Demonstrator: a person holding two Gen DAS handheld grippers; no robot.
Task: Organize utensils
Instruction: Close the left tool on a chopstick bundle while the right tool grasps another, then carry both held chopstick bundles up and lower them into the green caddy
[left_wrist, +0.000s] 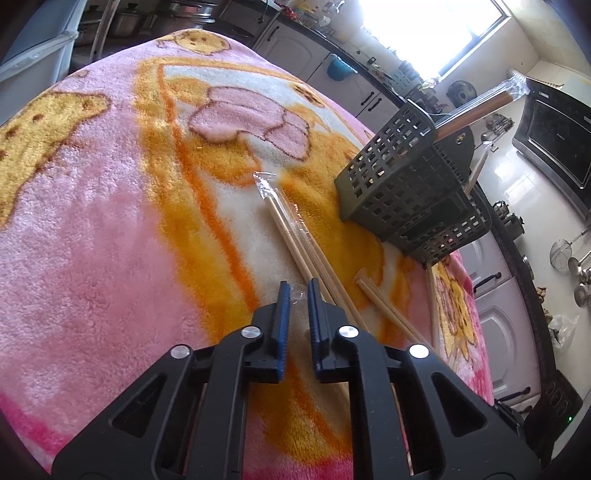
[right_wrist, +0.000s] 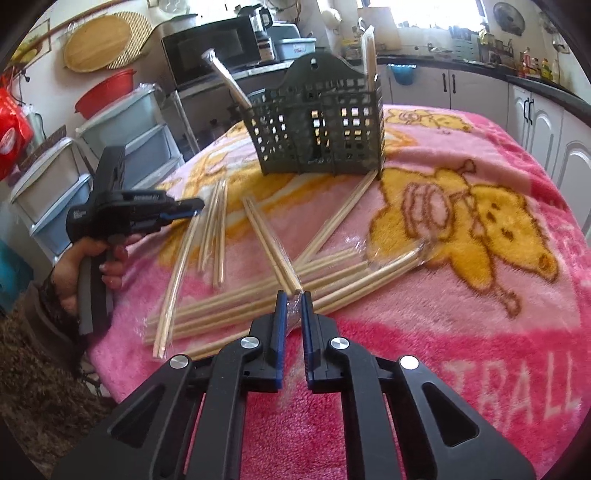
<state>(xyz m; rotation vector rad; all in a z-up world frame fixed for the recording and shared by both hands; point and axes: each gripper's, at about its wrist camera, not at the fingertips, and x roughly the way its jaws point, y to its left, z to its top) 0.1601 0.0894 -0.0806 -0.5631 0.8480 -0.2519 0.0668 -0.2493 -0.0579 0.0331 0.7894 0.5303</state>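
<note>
Caddy: a dark green perforated utensil caddy (right_wrist: 319, 129) stands upright on the pink cartoon-print blanket (right_wrist: 461, 325), at the far side of the table.
Caddy contents: one plastic-wrapped chopstick pair (right_wrist: 226, 81) leans out of its left end; another wrapped pair (right_wrist: 369, 51) stands near-upright at its right end.
Loose chopsticks: several wrapped pairs (right_wrist: 258, 295) lie scattered and crossed on the blanket in front of the caddy, one with its end touching the caddy's right front corner.
Right gripper (right_wrist: 294, 295): fingers narrowly apart, a crinkle of clear wrapper and the near end of a wrapped pair (right_wrist: 271, 243) between them; a firm clamp cannot be told.
Left gripper (left_wrist: 298, 291): fingers slightly apart over clear wrapper of a pair (left_wrist: 291, 232) lying on the blanket, beside the caddy (left_wrist: 399, 177).
</note>
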